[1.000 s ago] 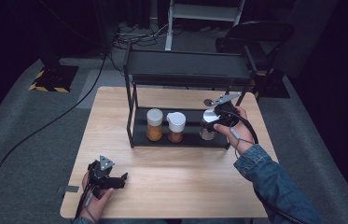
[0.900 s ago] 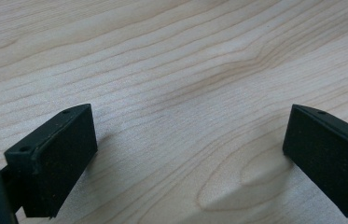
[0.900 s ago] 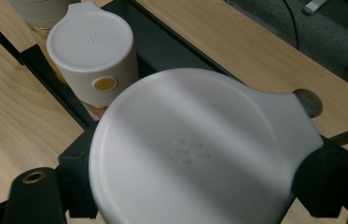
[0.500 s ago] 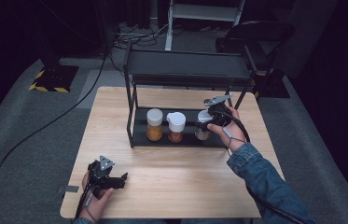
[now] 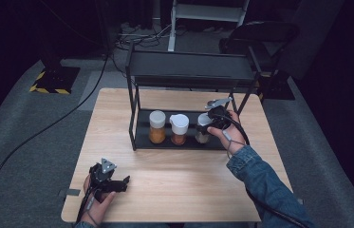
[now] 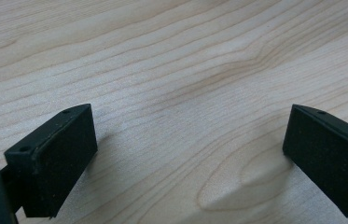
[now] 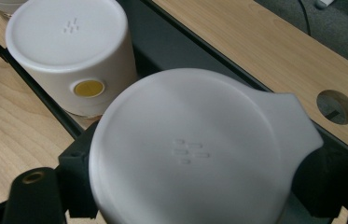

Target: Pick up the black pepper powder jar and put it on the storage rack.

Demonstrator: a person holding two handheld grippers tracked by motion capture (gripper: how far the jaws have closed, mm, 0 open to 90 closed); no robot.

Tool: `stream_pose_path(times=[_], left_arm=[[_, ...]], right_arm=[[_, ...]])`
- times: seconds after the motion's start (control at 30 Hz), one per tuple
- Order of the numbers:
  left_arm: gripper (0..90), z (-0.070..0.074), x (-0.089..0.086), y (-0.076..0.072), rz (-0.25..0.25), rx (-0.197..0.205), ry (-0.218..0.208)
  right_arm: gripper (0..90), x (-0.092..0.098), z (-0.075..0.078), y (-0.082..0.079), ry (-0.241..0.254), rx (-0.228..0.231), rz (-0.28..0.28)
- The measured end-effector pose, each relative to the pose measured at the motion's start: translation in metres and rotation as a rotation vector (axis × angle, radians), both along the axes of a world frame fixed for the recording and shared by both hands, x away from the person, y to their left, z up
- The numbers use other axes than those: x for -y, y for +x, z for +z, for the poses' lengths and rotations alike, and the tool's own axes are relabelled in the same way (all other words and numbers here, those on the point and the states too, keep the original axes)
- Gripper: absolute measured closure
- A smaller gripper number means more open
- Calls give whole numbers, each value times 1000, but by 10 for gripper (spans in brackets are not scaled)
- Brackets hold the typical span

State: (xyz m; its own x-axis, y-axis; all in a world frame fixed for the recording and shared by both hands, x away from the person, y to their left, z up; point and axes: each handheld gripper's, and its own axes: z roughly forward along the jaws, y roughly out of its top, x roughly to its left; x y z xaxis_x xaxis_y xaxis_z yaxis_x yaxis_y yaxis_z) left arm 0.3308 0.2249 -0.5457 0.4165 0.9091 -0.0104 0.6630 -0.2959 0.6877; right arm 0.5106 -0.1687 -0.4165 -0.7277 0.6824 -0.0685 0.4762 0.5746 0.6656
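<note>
- Spice jar (image 5: 204, 128) with white flip lid, pinched by right gripper (image 5: 211, 124), at rack shelf's (image 5: 189, 143) right end
- Left gripper (image 5: 117, 184) spread over bare tabletop (image 5: 189, 175) near front-left corner

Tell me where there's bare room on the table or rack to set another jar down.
Bare wood runs across the table between the rack's front rail and the near edge, right of the open left gripper. The lower shelf is crowded: two capped jars and a third jar, clamped in the right gripper, fill most of it. A small gap remains at its right end.
</note>
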Motion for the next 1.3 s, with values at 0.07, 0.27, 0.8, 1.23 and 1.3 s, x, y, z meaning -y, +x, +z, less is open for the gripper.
stream_pose_path(times=[0.07, 0.27, 0.8, 1.23, 1.3], left_arm=[[26, 0, 0, 0, 0, 0, 0], [26, 0, 0, 0, 0, 0, 0], [26, 0, 0, 0, 0, 0, 0], [26, 0, 0, 0, 0, 0, 0], [26, 0, 0, 0, 0, 0, 0]], right_arm=[[191, -1, -2, 1, 1, -5, -3], [191, -3, -9, 3, -2, -18, -4], [191, 1, -17, 7, 18, -44, -19], [184, 7, -19, 11, 59, -57, -23], [138, 7, -18, 10, 75, -53, -29]])
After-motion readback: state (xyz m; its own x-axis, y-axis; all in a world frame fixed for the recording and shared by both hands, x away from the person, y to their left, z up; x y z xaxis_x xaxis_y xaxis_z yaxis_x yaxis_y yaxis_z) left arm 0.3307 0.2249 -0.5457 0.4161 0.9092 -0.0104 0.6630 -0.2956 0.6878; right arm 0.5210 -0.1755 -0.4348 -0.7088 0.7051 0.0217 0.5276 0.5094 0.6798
